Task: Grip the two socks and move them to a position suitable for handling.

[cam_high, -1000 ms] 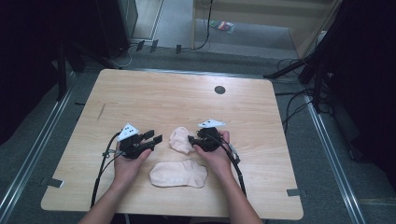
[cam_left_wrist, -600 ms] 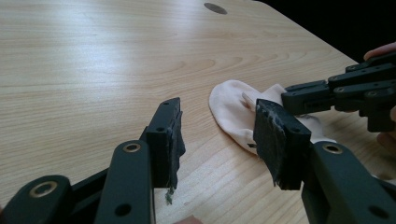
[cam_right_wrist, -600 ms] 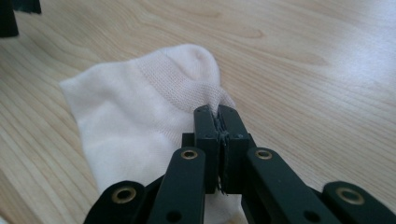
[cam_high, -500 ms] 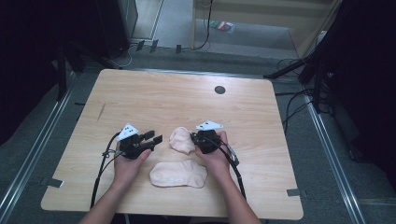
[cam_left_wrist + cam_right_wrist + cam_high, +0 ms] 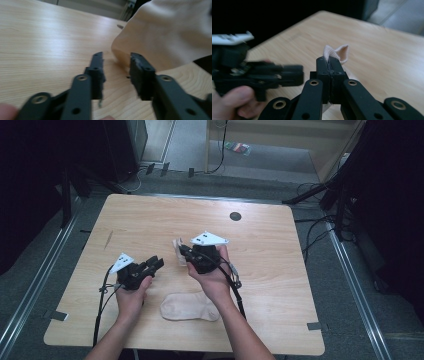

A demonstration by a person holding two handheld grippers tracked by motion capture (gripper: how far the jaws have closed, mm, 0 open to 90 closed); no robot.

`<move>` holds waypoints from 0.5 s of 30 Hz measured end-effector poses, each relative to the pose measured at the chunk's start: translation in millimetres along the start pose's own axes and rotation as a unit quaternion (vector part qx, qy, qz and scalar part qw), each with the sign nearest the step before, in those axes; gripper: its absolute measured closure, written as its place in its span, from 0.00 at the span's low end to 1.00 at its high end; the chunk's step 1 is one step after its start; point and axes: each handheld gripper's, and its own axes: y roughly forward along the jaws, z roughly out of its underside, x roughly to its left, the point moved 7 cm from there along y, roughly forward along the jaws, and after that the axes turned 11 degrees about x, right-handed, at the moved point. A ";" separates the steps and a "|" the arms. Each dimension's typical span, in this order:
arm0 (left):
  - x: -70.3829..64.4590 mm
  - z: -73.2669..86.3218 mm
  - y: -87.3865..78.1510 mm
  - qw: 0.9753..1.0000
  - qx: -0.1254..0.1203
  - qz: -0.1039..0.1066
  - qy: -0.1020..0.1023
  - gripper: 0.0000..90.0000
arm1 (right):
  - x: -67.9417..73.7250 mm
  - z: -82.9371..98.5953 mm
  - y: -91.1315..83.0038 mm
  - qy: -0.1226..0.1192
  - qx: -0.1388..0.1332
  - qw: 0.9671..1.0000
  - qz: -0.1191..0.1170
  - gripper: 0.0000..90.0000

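Right gripper view shows right gripper [image 5: 331,65] fingers clamped on sock [image 5: 337,53]; left gripper [image 5: 116,68] fingers apart.

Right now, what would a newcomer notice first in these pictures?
The right gripper, shut on a beige sock, holds it up above the table near the middle. The left gripper is open, its jaws pointing at that sock. A second sock lies flat near the front edge.

No text, label, brand, number or sign can be read on anything in these views.
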 end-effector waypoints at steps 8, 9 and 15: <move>18.0 -4.7 -20.0 0.999 -0.020 -0.039 -0.024 1.00 | -11.7 6.0 -0.6 0.055 -0.014 0.998 -0.006 1.00; 19.9 -3.2 -19.3 0.999 -0.013 -0.042 -0.025 1.00 | -22.5 16.5 3.8 0.068 0.001 0.998 0.006 1.00; 22.0 2.4 -11.0 0.998 0.017 -0.051 -0.023 1.00 | -86.6 87.5 27.0 0.145 0.065 0.986 0.057 1.00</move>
